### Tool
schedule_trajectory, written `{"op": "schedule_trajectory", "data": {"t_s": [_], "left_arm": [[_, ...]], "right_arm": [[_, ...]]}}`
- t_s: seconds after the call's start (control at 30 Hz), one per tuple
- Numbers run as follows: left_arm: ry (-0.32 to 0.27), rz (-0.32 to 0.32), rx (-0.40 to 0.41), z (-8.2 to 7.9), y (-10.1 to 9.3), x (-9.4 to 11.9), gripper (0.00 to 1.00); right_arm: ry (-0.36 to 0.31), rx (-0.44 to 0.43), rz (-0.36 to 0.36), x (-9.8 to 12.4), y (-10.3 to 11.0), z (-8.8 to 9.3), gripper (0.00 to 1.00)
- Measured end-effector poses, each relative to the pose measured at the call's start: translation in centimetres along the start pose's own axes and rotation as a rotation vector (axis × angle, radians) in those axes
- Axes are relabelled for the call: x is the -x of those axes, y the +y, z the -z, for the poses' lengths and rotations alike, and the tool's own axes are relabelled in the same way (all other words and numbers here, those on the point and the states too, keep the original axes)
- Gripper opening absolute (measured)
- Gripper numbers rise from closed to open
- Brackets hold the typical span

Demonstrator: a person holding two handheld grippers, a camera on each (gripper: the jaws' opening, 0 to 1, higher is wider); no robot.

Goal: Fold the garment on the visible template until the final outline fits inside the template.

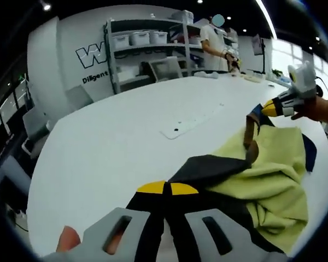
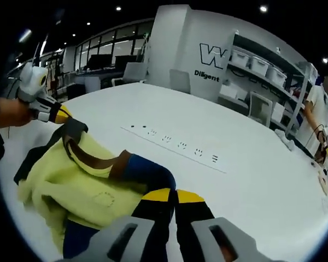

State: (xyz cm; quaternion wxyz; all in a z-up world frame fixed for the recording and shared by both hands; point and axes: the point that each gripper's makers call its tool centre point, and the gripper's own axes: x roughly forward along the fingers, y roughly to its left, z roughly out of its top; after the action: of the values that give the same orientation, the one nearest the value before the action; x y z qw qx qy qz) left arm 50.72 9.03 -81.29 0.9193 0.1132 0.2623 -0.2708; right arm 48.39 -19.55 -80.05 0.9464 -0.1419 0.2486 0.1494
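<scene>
Left gripper (image 1: 165, 188) and right gripper (image 2: 174, 195) each pinch the yellow-green fleece garment with dark trim (image 1: 265, 177) over the white desk (image 1: 126, 136), jaws pressed together.

left tongs (image 1: 165, 189): jaws pressed together, yellow tips touching, clamped on the garment (image 1: 262, 180); a fingertip (image 1: 69, 238) shows beside the left jaw base. right tongs (image 2: 169, 195): jaws together, pinching the garment's opposite end, held by a hand (image 1: 317, 109).

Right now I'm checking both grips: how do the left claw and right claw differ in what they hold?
The left claw pinches dark fabric beside the yellow lining; the right claw pinches a blue-edged part. The left claw's end lies low on the table; the right claw's end seems lifted. Both are shut on the same garment.
</scene>
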Motion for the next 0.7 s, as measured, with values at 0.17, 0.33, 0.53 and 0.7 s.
{"op": "schedule_trajectory", "data": {"t_s": [0.17,0.33,0.53,0.7], "left_arm": [[0.039,0.042,0.217,-0.3,0.5,0.3,0.00],[0.011,0.027,0.269,-1.2,2.2,0.6,0.00],[-0.017,-0.051,0.240,-2.0,3.0,-0.1,0.00],[-0.052,-0.150,0.108,-2.8,3.8,-1.0,0.00]], "right_arm": [[-0.049,-0.069,0.035,0.4,-1.5,-1.3,0.00],[-0.044,-0.103,0.053,0.4,-2.4,-0.9,0.00],[-0.049,-0.071,0.073,-0.4,-1.9,-1.2,0.00],[-0.049,-0.031,0.096,-1.4,-1.6,-1.4,0.00]]}}
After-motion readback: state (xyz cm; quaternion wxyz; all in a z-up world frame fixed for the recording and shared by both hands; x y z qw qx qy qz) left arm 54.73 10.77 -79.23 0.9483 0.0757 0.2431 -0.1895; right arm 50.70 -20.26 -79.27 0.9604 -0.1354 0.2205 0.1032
